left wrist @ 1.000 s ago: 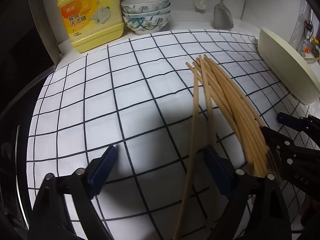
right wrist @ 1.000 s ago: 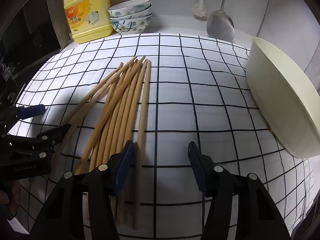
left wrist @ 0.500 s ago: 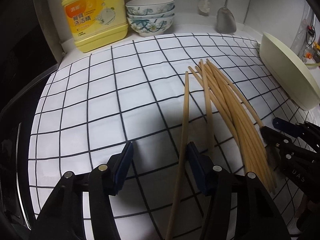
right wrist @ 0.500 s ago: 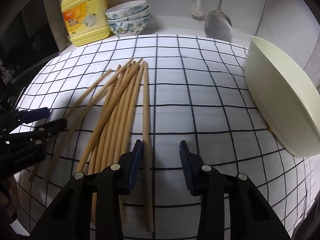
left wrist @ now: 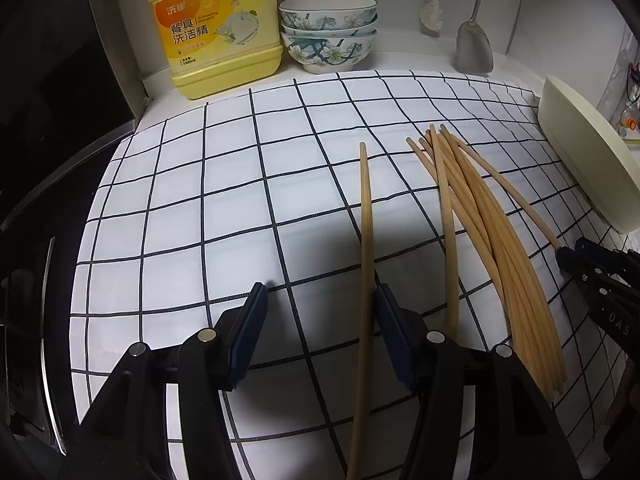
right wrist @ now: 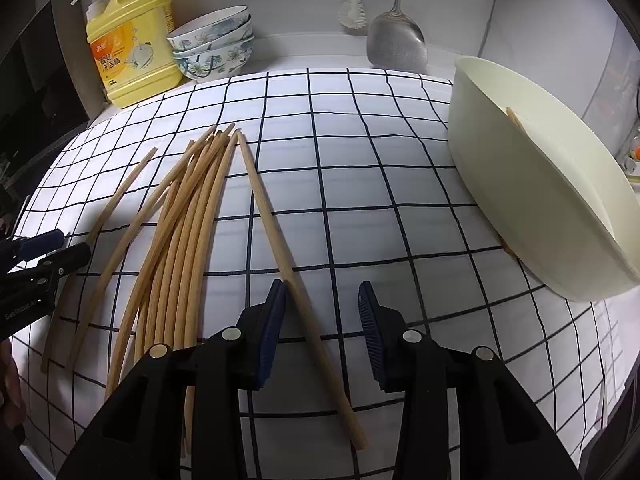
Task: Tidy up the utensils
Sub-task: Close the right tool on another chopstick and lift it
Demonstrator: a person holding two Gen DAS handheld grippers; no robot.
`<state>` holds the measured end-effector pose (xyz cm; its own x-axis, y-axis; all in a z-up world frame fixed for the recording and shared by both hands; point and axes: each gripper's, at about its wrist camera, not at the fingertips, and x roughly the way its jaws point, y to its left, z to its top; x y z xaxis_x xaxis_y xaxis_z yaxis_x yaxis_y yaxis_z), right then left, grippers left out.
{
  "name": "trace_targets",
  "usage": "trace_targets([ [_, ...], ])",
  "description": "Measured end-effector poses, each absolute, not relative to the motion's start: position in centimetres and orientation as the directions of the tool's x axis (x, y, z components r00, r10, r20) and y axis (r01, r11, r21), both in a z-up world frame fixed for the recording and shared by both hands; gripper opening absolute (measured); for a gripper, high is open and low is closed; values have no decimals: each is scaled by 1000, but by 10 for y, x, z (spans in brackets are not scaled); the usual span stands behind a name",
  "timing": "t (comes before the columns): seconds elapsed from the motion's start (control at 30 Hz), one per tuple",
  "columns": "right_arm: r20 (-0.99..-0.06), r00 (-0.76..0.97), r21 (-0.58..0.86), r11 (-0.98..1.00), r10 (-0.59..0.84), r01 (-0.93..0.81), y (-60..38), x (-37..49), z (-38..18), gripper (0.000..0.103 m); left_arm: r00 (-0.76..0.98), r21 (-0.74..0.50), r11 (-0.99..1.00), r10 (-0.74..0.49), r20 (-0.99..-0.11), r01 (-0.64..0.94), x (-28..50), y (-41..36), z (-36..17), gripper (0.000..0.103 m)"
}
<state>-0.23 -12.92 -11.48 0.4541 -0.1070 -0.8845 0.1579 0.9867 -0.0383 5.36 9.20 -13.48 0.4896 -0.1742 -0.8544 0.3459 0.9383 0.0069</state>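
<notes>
Left gripper [left wrist: 318,300]: jaws part-open after narrowing, one chopstick [left wrist: 366,264] between them against the right pad, not clamped; chopstick bundle [left wrist: 492,240] to its right on checked cloth [left wrist: 200,200]. Right gripper [right wrist: 322,294]: likewise narrowed, jaws apart, single chopstick [right wrist: 280,252] touching left pad; cream bowl [right wrist: 532,200] right-ahead.

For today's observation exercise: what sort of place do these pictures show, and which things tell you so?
Most likely a home kitchen counter: a yellow dish detergent jug beside stacked floral bowls, a metal spatula hanging against the wall, and wooden chopsticks on a checked cloth.
</notes>
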Motion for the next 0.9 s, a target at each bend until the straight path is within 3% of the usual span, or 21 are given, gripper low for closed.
trace_targets([
  [0.27,-885,460,-35,996,-66,77,-124,9,-115,32,476,-5,940,-177,-862,340,52,88,-134,55],
  [0.37,-882,466,-48,998,-65,49,-119,10,-115,25,477,-1,931,-187,-859,364,48,82,-133,42],
  [0.53,-882,468,-50,998,-56,25,-113,10,-116,12,468,0,911,-212,-858,412,40,68,-132,8],
  [0.7,-882,468,-47,998,-55,29,-112,11,-116,6,465,-3,906,-221,-857,424,39,66,-132,7],
  [0.9,-884,467,9,997,-28,77,-119,7,-112,6,433,-40,906,-239,-869,421,41,73,-130,7],
])
